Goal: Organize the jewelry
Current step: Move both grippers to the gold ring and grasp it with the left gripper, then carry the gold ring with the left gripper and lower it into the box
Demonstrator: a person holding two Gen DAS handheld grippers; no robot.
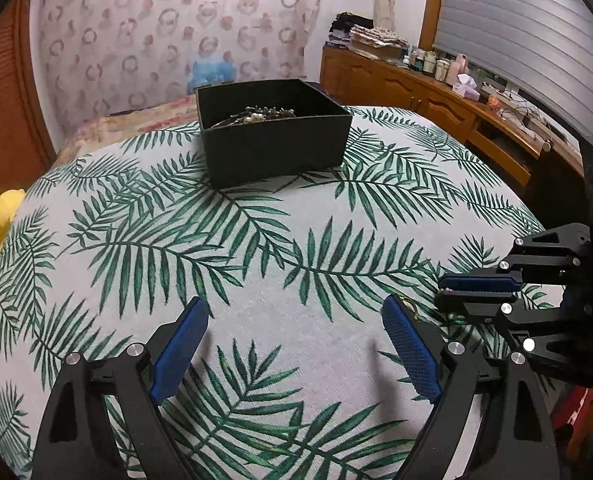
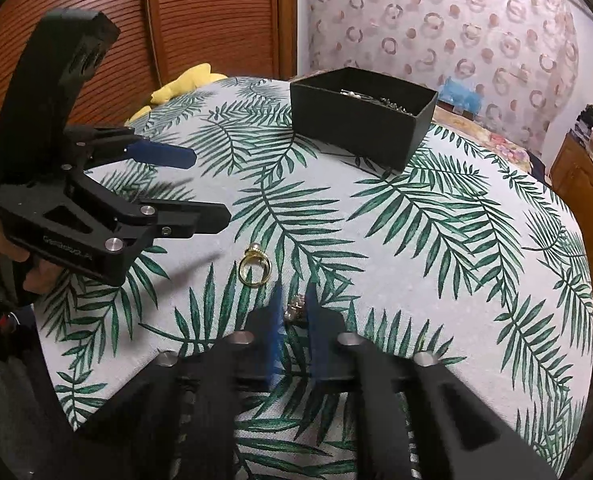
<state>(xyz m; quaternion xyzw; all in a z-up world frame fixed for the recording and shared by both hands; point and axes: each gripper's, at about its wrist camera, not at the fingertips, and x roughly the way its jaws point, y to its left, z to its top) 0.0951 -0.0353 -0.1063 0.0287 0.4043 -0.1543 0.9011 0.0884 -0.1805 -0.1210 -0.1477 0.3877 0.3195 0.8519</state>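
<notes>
Right gripper point(image 2: 294, 316) closed on small jewelled ring point(image 2: 296, 307), seen only from right wrist, beside gold ring point(image 2: 255, 267) on worktop point(image 2: 436, 272). Left gripper point(image 1: 296, 344) open. Black box point(image 1: 274, 132) holding jewelry point(image 1: 260, 114).

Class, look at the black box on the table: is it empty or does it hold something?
Not empty. The lidless black box holds a tangle of jewelry, pearls and chains showing above its rim.
</notes>
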